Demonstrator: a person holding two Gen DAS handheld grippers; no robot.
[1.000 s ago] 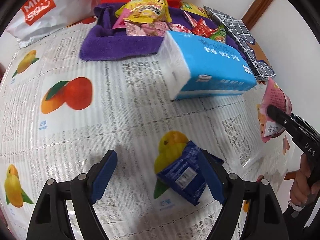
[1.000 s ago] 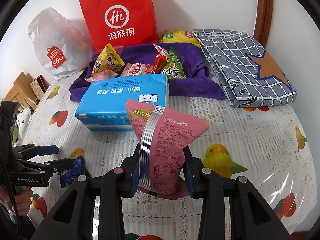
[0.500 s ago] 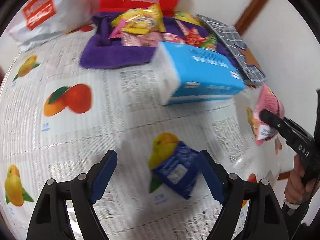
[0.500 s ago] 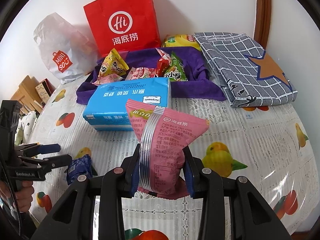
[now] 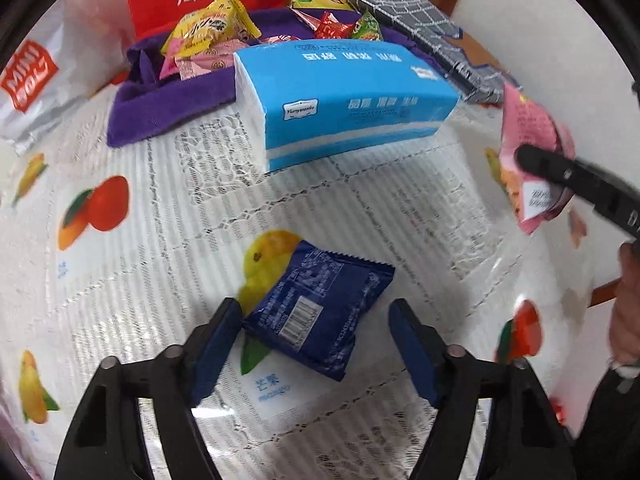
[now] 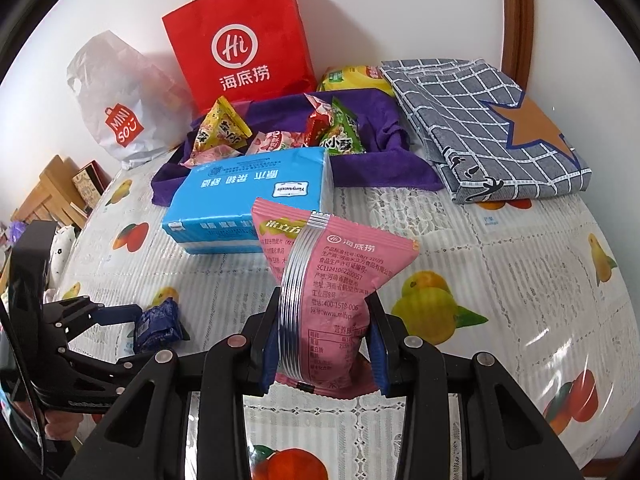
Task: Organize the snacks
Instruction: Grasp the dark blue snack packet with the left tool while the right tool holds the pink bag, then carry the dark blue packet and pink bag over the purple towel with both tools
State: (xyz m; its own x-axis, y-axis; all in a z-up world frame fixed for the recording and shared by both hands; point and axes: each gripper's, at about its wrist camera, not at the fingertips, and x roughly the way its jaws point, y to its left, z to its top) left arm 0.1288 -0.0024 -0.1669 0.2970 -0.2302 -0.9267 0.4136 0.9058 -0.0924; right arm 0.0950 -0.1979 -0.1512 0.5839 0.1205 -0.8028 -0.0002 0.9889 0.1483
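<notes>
- Left gripper (image 5: 316,332): jaws have just been closing and stand part open around the blue snack packet (image 5: 318,314), which lies flat on the tablecloth (image 5: 140,280); one pad touches its edge, the other stands clear.
- Advice: centre the packet before closing fully.
- Right gripper (image 6: 324,344): clamped on the pink snack pouch (image 6: 332,280), held upright.
- Likely destination: purple cloth tray (image 6: 360,168).

I am looking down at a table (image 6: 520,264) set against a wall. At the back, a paper bag (image 6: 240,52) is standing by the wall, with a plastic bag (image 6: 120,96) to its left. In front of the paper bag, a towel (image 6: 384,176) is lying with small snack packets (image 6: 224,132) on it. A folded cloth (image 6: 480,128) is lying to the right of the towel. A tissue pack (image 6: 248,196) is sitting just in front of the towel. Nearer me, to the left, a small snack pouch (image 5: 320,312) is lying flat on the table.
</notes>
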